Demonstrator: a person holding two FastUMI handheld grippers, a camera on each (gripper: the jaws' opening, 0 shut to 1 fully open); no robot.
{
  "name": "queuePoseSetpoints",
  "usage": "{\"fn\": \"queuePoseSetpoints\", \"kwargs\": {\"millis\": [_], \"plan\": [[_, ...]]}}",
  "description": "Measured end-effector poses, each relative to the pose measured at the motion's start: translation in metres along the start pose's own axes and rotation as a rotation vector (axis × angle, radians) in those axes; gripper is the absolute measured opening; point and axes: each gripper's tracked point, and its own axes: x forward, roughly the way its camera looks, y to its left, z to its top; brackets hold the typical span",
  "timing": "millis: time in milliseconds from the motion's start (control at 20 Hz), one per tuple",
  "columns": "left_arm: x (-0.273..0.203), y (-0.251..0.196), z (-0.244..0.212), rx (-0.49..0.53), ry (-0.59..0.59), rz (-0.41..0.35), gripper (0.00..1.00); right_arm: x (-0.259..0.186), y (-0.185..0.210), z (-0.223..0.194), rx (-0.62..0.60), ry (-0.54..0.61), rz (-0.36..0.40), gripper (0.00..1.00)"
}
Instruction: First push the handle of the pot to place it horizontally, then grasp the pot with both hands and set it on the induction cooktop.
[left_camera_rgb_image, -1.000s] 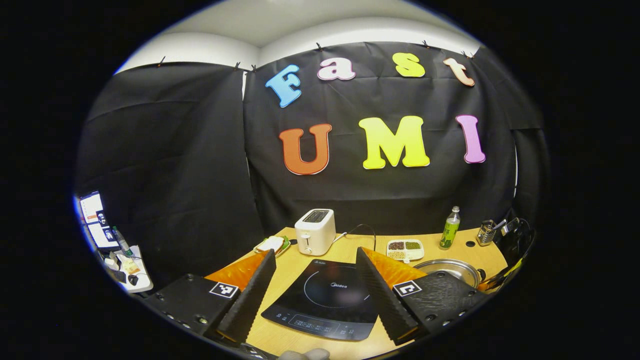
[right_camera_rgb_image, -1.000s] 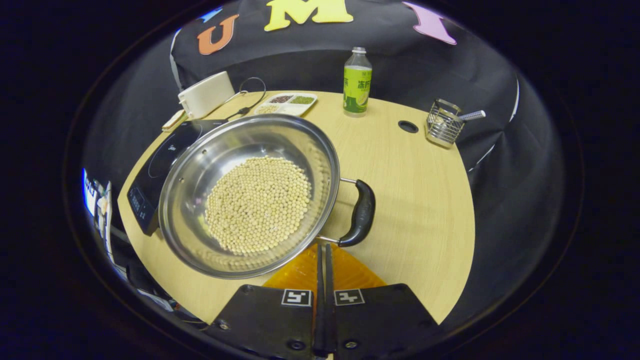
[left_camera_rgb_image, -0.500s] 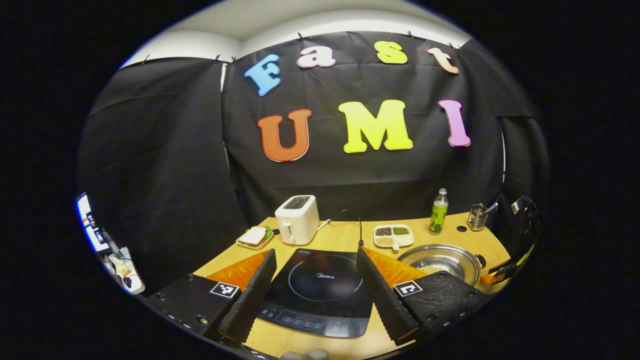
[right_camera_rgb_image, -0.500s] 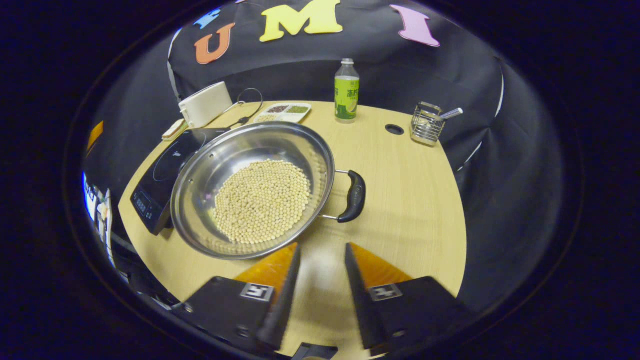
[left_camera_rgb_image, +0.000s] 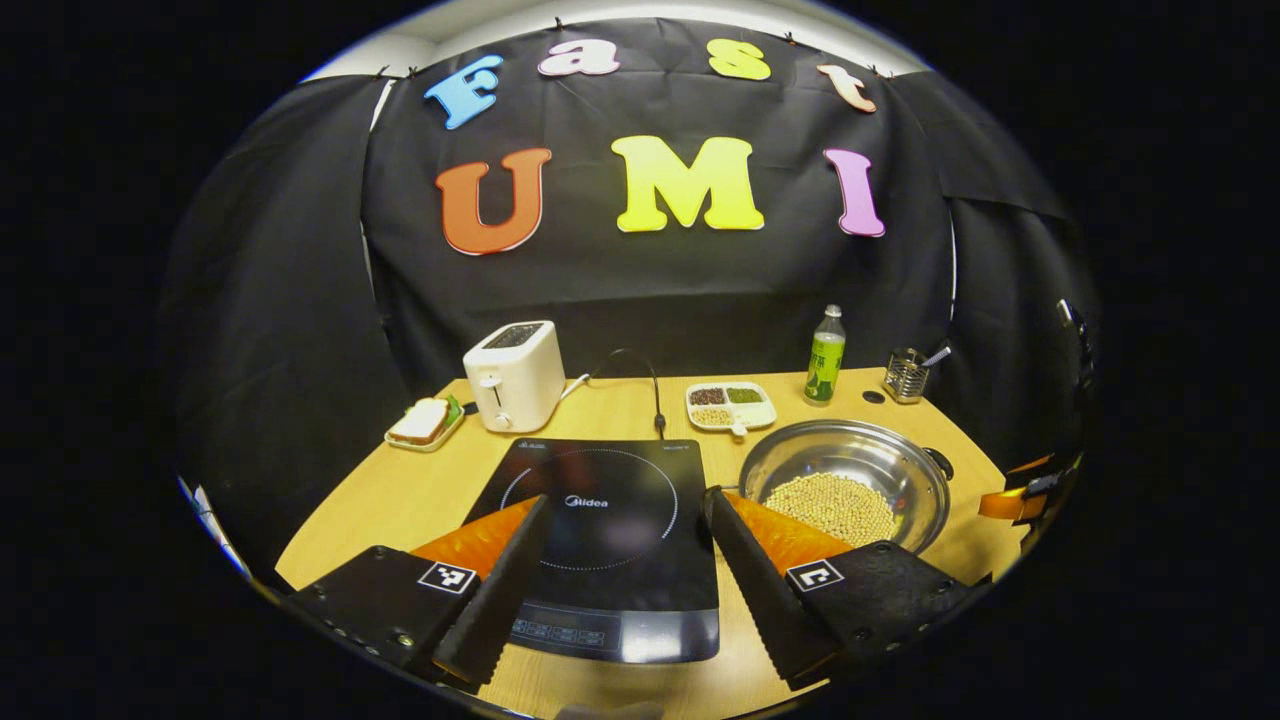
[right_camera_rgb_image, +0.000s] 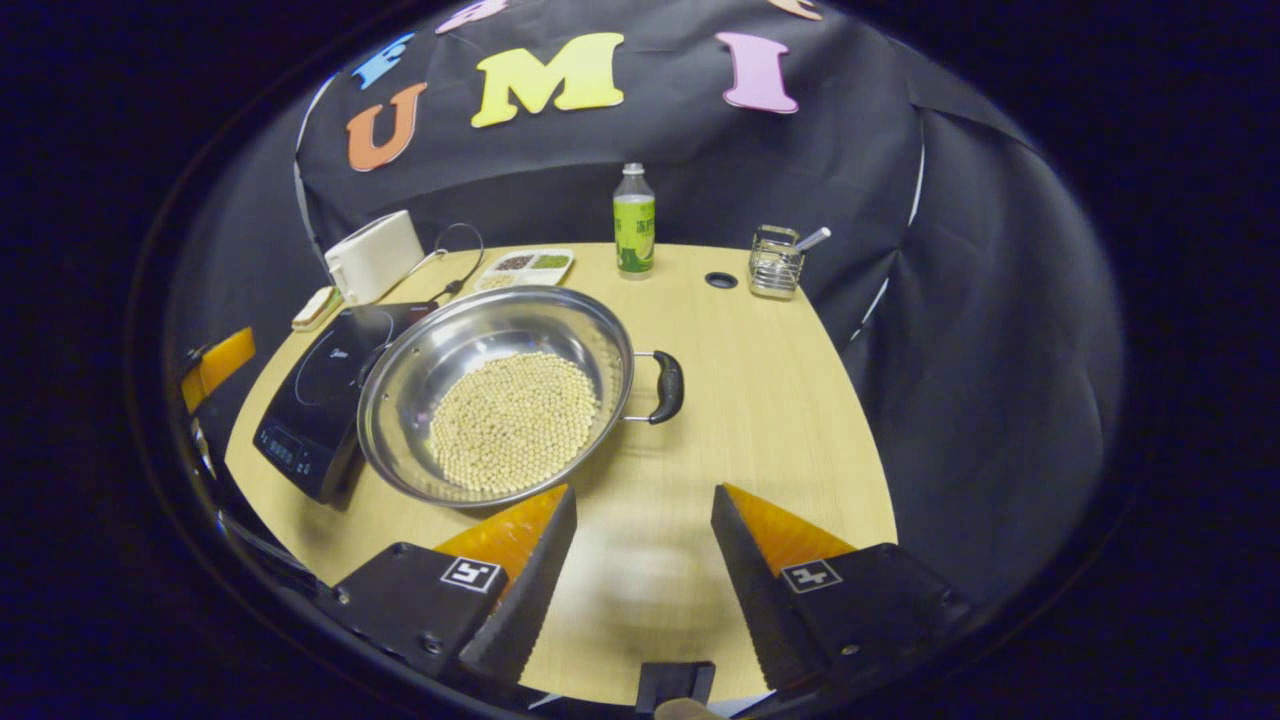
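A steel pot holding a layer of pale beans sits on a round wooden table, just to the right of a black induction cooktop and not on it. In the right gripper view the pot's black handle juts from its right side, pointing across the table. The right gripper hovers over the near edge of the table with its jaws spread wide and nothing between them; the left finger's tip lies close to the pot's near rim, though whether it touches cannot be told.

In the left gripper view the left gripper hangs above the near part of the induction cooktop, jaws likewise spread and holding nothing. The pot stands to the right of the cooktop in this view, its beans showing inside, and an orange part of the other gripper appears at the far right edge.

Along the far side of the table, from left to right, stand a plate with a sandwich, a cream toaster, a divided dish of mixed grains, a green bottle and a wire holder with a utensil in it. A black cable runs from the far edge of the cooktop toward the toaster.
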Motion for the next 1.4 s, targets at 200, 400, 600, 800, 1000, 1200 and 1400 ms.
{"fn": "queuePoseSetpoints", "kwargs": {"millis": [200, 400, 600, 800, 1000, 1200, 1400], "plan": [[0.032, -0.027, -0.022, -0.008, 0.069, -0.039, 0.96, 0.014, 0.001, 0.013, -0.018, 0.005, 0.005, 0.92], [0.064, -0.053, -0.045, -0.011, 0.150, -0.051, 0.97, 0.040, -0.001, 0.031, -0.034, 0.024, 0.030, 0.92], [0.093, -0.070, -0.061, 0.010, 0.212, -0.038, 0.97, 0.069, -0.008, 0.046, -0.050, 0.055, 0.048, 0.92], [0.115, -0.076, -0.075, 0.029, 0.253, -0.015, 0.97, 0.099, -0.006, 0.046, -0.059, 0.105, 0.095, 0.92], [0.125, -0.077, -0.076, 0.052, 0.267, 0.016, 0.97, 0.118, 0.000, 0.048, -0.073, 0.127, 0.131, 0.92], [0.129, -0.082, -0.076, 0.077, 0.288, 0.039, 1.00, 0.126, 0.004, 0.044, -0.095, 0.159, 0.140, 0.84], [0.133, -0.090, -0.077, 0.119, 0.301, 0.042, 0.96, 0.127, 0.003, 0.043, -0.082, 0.199, 0.165, 0.81]]}}
